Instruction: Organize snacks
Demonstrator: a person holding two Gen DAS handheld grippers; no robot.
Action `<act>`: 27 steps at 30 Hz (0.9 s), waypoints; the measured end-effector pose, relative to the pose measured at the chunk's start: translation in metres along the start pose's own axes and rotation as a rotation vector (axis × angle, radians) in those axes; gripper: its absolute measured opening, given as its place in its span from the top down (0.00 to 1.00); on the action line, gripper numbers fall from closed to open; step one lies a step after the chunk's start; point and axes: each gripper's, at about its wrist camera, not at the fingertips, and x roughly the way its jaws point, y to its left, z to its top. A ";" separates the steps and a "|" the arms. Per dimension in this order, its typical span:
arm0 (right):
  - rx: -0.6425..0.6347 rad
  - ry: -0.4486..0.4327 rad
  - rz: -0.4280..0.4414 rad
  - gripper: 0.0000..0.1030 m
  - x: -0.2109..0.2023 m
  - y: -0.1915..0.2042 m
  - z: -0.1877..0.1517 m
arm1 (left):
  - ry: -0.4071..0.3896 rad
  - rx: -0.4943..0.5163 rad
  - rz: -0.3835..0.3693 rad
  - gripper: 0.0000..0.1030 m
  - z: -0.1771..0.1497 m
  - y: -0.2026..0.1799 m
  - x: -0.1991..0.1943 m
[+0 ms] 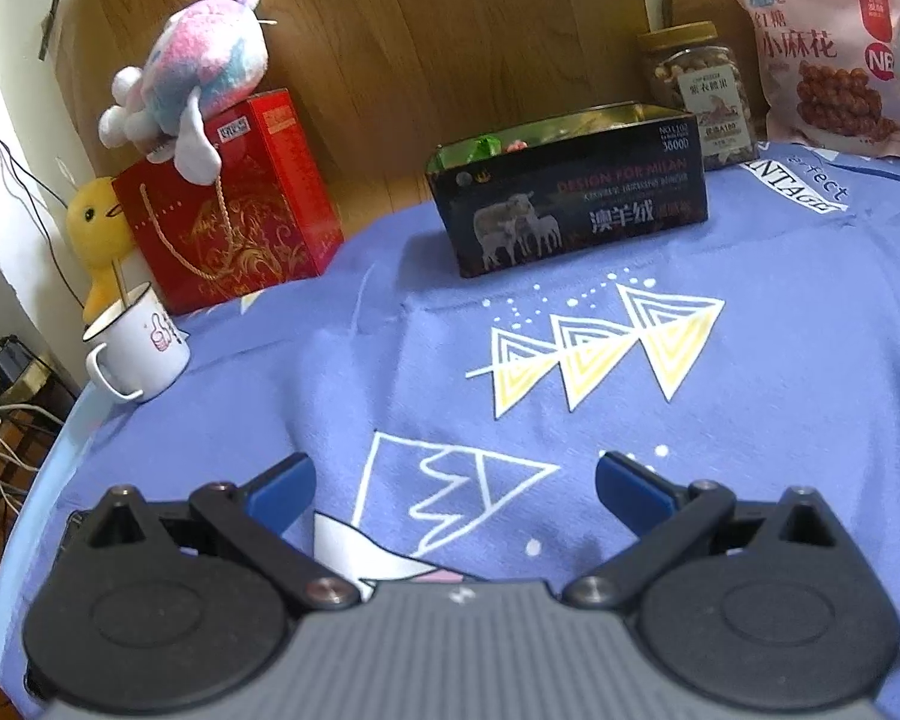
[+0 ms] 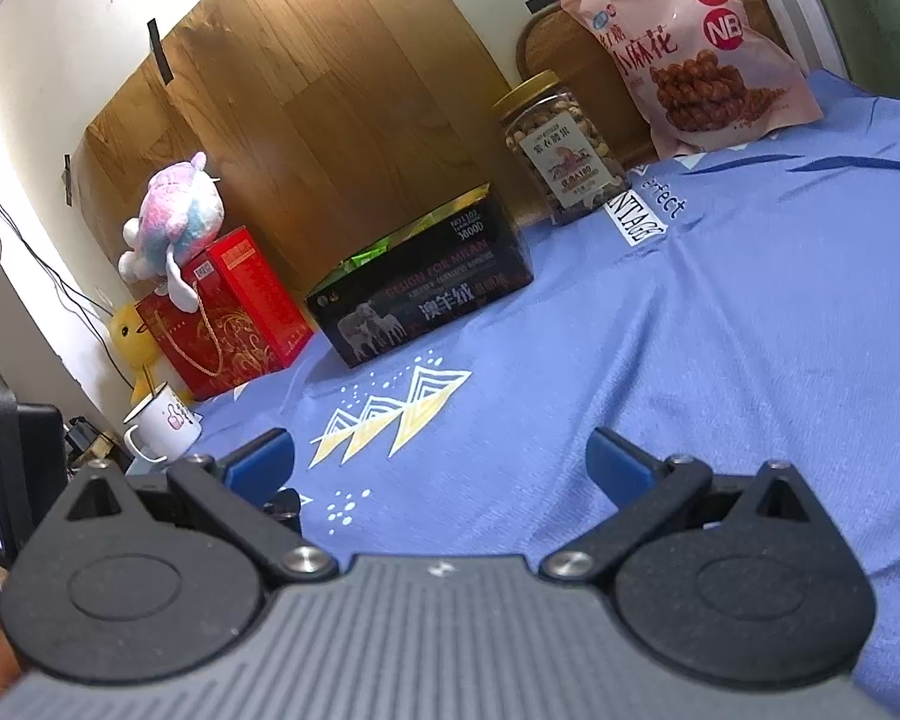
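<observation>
1. The left hand-held gripper (image 1: 456,480) hangs above the blue cloth (image 1: 750,360) with its jaws spread wide, holding nothing.
2. The right hand-held gripper (image 2: 438,456) is likewise wide apart and holds nothing.
3. The black open box (image 1: 570,204) stands far on the counter; the nut jar (image 1: 699,96) and the pink snack bag (image 1: 828,54) stand right of it.

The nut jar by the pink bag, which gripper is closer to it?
Probably the right gripper, though both sit far back. The nut jar is ahead and slightly right of it, farther right of the left gripper.
</observation>
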 end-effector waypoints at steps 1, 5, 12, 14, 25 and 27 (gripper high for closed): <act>-0.002 0.004 -0.001 0.00 0.001 -0.001 0.001 | 0.001 0.002 -0.005 0.00 0.001 -0.001 0.000; -0.003 0.017 -0.019 0.00 0.004 -0.004 0.003 | -0.004 -0.005 -0.042 0.00 0.006 -0.002 -0.004; 0.021 -0.012 -0.062 0.00 -0.013 -0.018 0.001 | 0.029 -0.080 -0.148 0.00 0.009 -0.003 0.001; 0.036 -0.037 -0.074 0.00 -0.018 -0.021 0.002 | 0.032 -0.082 -0.147 0.00 0.009 -0.006 0.000; 0.058 -0.046 -0.041 0.00 -0.022 -0.019 0.004 | 0.040 -0.064 -0.114 0.00 0.007 -0.005 -0.003; 0.070 -0.062 -0.036 0.00 -0.026 -0.019 0.004 | 0.036 -0.048 -0.104 0.00 0.006 -0.006 -0.007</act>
